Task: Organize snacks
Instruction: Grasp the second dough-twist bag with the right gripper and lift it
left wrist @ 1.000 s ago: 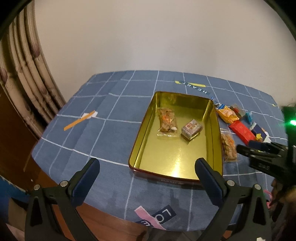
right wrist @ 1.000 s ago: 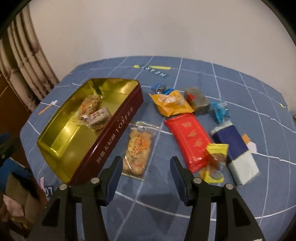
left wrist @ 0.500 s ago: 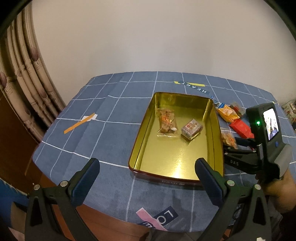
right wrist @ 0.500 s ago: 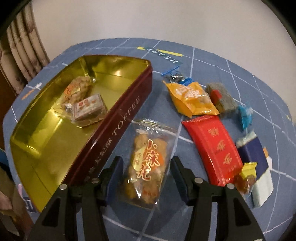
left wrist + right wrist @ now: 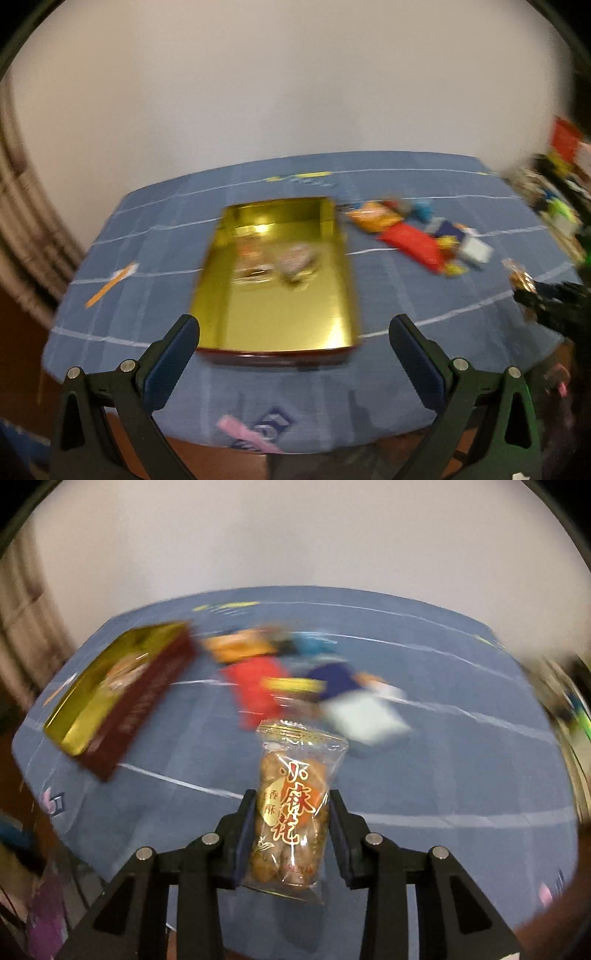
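Observation:
My right gripper (image 5: 291,819) is shut on a clear packet of fried dough twists (image 5: 291,812) and holds it above the blue cloth, right of the gold tin (image 5: 110,698). In the left wrist view the packet (image 5: 519,277) shows at the far right in the right gripper (image 5: 532,299). My left gripper (image 5: 295,332) is open and empty, at the near end of the gold tin (image 5: 280,317), which holds two snacks (image 5: 277,258). Loose snacks lie right of the tin: an orange bag (image 5: 373,218), a red packet (image 5: 410,242), a navy and white box (image 5: 461,240).
The table has a blue checked cloth (image 5: 147,258) with an orange strip (image 5: 110,284) at the left. A curtain (image 5: 26,229) hangs at the left. Cluttered items (image 5: 554,184) stand at the far right. Both views are motion-blurred.
My right gripper has closed on the dough-twist packet and lifted it off the cloth, moving back and right. The left gripper's view has swung right.

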{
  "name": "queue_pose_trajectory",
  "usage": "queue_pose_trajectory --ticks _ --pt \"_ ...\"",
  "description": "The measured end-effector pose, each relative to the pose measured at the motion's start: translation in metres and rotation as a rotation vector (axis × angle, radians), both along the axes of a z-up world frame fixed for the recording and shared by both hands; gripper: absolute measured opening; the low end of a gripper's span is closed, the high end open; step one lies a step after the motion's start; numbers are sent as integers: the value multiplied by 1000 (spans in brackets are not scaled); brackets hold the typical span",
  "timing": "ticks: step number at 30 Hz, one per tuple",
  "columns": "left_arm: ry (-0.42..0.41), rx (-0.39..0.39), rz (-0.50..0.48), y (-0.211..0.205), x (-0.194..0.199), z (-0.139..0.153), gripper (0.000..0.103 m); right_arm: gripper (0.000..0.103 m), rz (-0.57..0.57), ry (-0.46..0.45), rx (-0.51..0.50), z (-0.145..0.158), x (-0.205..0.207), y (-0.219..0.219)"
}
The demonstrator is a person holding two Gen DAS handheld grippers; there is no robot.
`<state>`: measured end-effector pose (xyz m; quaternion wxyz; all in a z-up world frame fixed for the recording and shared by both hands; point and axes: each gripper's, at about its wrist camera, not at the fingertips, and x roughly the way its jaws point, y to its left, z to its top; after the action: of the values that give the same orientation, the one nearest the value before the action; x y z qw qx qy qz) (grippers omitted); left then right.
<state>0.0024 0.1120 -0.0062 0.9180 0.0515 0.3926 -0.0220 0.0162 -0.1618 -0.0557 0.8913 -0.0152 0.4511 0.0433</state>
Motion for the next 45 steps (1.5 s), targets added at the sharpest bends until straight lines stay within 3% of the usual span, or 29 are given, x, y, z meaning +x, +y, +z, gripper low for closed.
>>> queue_pose_trajectory --ticks 2,6,12,18,23,26,31,41,42,43,45 --pt "24 -43 -75 -18 2 2 102 37 -89 -8 19 -1 -7 -35" --pt "96 -76 -206 -63 23 2 102 37 -144 -28 42 1 -4 -58" --pt "138 -68 -328 -123 68 -15 102 37 -186 -20 71 -2 0 -79" --pt "256 -118 -395 -158 117 -49 99 37 -235 7 115 -8 2 -97" --pt "275 -47 -422 -181 136 -70 88 38 -241 24 130 -12 4 -101" --pt "322 -75 -413 -180 150 -81 63 38 -244 41 148 -16 6 -102" --pt "372 -121 -390 -177 167 -94 62 38 -251 54 169 -19 8 -105" --pt "383 -108 -419 -195 180 -103 60 38 -247 73 176 -24 10 -103" --pt "379 -107 -424 -197 180 -103 55 38 -248 75 177 -24 11 -104" --pt "376 -109 -430 -197 179 -102 33 38 -250 78 179 -25 11 -104" --pt "366 -97 -434 -201 177 -102 29 38 -252 83 179 -27 12 -105"
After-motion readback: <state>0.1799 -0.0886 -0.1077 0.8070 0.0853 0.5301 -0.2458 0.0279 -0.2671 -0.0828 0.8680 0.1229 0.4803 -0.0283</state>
